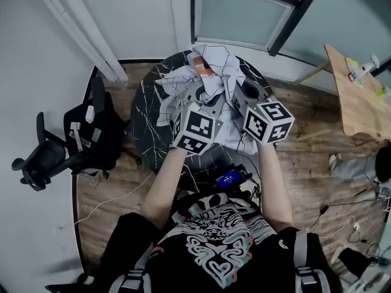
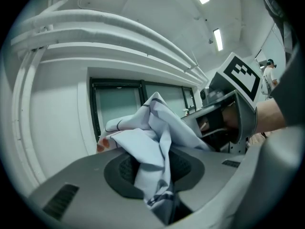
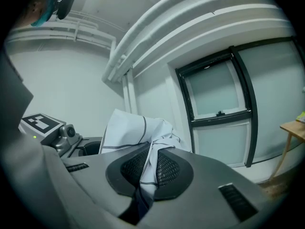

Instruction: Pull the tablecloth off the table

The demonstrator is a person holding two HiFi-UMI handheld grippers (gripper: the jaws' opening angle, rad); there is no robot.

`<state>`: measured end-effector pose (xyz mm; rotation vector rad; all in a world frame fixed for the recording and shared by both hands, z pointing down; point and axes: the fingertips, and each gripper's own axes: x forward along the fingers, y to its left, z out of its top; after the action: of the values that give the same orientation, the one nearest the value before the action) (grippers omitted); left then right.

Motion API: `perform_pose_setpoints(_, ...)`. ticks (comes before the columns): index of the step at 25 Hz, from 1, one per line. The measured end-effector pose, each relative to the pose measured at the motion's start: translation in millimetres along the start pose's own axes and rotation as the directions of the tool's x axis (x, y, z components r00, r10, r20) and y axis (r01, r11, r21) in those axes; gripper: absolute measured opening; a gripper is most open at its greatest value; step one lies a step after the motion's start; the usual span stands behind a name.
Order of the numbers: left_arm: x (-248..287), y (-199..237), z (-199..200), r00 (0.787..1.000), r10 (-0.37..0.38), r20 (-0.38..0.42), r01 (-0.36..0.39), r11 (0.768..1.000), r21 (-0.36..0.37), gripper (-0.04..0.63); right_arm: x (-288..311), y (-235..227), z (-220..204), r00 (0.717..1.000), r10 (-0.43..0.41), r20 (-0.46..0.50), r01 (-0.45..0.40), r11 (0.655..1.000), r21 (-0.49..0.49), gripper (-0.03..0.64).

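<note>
tablecloth [image 1: 211, 72]: white with thin dark lines and an orange patch at its far end, crumpled into one heap over the far half of the table; whether the heap rests on the top i cannot tell.
long axis: in the head view the heap runs from the two grippers away from the person toward the table's far edge, with a flatter flap out to the left; in both gripper views the cloth stands up out of the jaws in folds.
left gripper [image 1: 201, 99]: jaws drawn in narrow on a thick fold of the tablecloth [image 2: 152, 142], which fills the gap between the pads [image 2: 121, 168].
right gripper [image 1: 247, 93]: jaws closed tight on a thin fold of the tablecloth [image 3: 138, 132].
grippers together: side by side, close, marker cubes facing up.
table [image 1: 146, 121]: round, black top with white veins.
floor [image 1: 110, 194]: wood planks, cables lying across it.
room: white walls, a dark-framed window [image 3: 219, 99], white pipes [image 1: 79, 23], a black office chair [image 1: 67, 145] left of the table, a wooden table [image 1: 357, 96] to the right.
</note>
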<state>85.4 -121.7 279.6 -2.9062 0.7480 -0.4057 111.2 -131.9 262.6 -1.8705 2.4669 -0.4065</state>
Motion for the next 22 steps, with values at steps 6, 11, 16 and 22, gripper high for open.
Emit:
perform_pose_setpoints(6,11,-6,-33,0.995,-0.044,-0.084,0.042,0.999,-0.028,0.127,7,-11,-35,0.997,0.0,-0.082,0.002,1.0,0.029,-0.002)
perform_pose_setpoints(11,18,-9,-54,0.989,-0.065,-0.133,0.06,0.997,-0.045,0.127,13,-17,-56,0.993,0.025,-0.119,-0.018,0.998,0.062,-0.002)
perform_pose_setpoints(16,25,-17,-67,0.983,-0.085,-0.165,0.078,0.996,-0.05,0.13,10,-25,-72,0.989,0.023,-0.144,-0.013,0.997,0.076,-0.002)
perform_pose_setpoints(22,33,-36,-89,0.966,-0.134,-0.221,0.128,0.991,-0.039,0.133,-1,-36,-99,0.982,0.015,-0.187,0.002,0.996,0.09,-0.002)
